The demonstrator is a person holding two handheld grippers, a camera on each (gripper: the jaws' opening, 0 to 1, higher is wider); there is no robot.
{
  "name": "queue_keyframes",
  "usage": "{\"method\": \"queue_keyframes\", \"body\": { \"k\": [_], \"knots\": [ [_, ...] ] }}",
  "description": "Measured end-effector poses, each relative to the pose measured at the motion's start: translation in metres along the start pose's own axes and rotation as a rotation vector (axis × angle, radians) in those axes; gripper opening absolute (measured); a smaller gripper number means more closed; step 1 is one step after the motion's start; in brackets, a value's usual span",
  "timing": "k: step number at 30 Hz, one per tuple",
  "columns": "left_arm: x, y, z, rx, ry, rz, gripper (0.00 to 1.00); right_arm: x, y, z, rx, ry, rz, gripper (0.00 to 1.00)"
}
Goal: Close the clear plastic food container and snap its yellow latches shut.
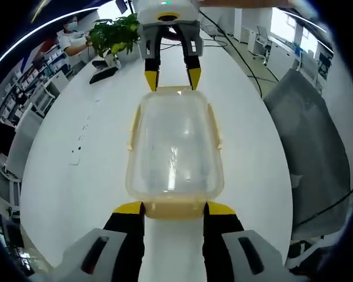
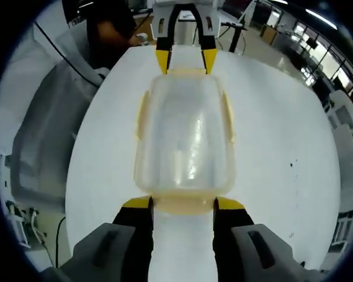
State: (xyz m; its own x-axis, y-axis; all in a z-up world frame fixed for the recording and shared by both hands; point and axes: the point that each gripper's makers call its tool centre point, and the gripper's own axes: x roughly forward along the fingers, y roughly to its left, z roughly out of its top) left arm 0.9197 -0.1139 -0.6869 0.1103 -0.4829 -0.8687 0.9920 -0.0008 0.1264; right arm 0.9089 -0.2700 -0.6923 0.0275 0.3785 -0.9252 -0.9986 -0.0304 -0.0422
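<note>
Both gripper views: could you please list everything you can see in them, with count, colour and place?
Food container: one, clear with yellow latches, lid on, middle of the table between the two grippers.
Table: one, white, under the container.
Potted plant: one, green, far end of the table in the left gripper view.
Grey cover: one, draped beside the table.
Left gripper: yellow-tipped jaws open, straddling one end latch.
Right gripper: yellow-tipped jaws open, straddling the opposite end latch.

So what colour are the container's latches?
Pale yellow latches on the clear container, best seen in the left gripper view.
</note>
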Motion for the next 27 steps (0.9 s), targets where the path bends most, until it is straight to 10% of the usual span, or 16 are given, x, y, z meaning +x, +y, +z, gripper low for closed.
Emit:
{"method": "queue_keyframes", "body": {
  "k": [27],
  "knots": [
    [0.042, -0.003, 0.004, -0.032, -0.003, -0.016, 0.32, 0.020, -0.004, -0.036, -0.012, 0.077, 0.046, 0.36]
  ]
}}
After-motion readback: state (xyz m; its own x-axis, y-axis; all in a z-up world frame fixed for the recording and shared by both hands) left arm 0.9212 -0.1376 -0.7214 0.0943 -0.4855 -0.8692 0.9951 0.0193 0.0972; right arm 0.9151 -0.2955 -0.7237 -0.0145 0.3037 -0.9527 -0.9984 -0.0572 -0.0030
